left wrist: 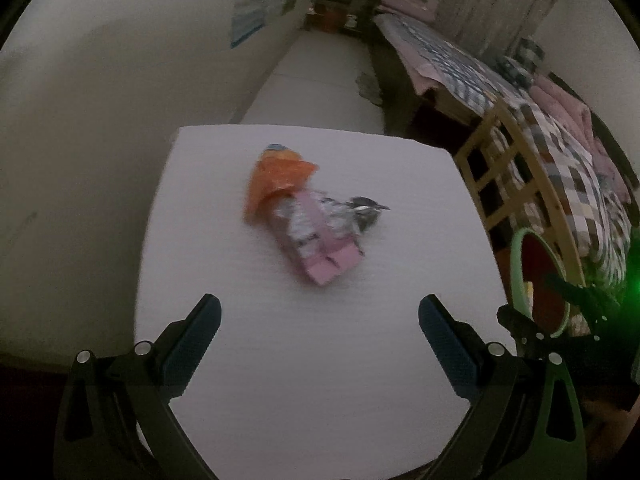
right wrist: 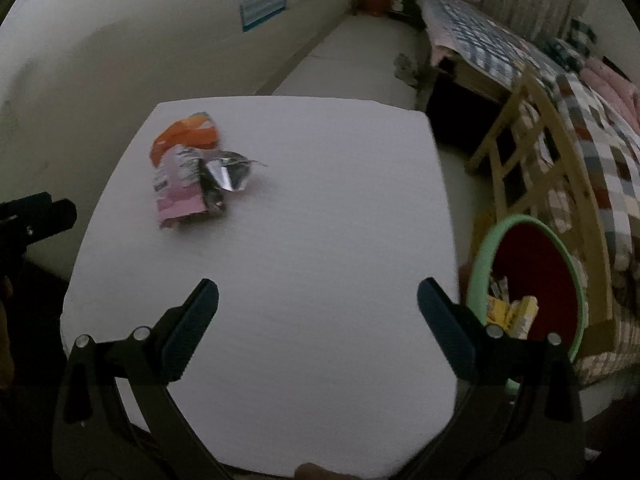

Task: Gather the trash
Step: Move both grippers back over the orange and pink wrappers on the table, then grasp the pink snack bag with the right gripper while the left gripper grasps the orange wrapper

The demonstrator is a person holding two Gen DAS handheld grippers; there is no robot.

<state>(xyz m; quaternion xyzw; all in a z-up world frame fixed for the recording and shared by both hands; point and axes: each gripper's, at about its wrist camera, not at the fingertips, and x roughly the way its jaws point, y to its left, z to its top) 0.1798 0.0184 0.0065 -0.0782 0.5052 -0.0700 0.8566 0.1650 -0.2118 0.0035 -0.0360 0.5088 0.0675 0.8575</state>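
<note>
A pile of wrappers lies on the white table (left wrist: 320,360): an orange wrapper (left wrist: 276,180), a pink packet (left wrist: 316,240) and a crumpled silver foil (left wrist: 360,212). In the right wrist view the orange wrapper (right wrist: 188,134), the pink packet (right wrist: 176,192) and the foil (right wrist: 228,174) lie at the far left of the table (right wrist: 300,280). My left gripper (left wrist: 320,320) is open and empty, short of the pile. My right gripper (right wrist: 318,304) is open and empty over the table's near right part. A green-rimmed bin with a red inside (right wrist: 536,264) stands right of the table.
The bin (left wrist: 536,276) holds yellow packets (right wrist: 512,312). A bed with a checked quilt (right wrist: 580,120) and a wooden frame (right wrist: 516,152) stands beyond it. A wall runs along the left. The left gripper's body (right wrist: 36,216) shows at the left edge.
</note>
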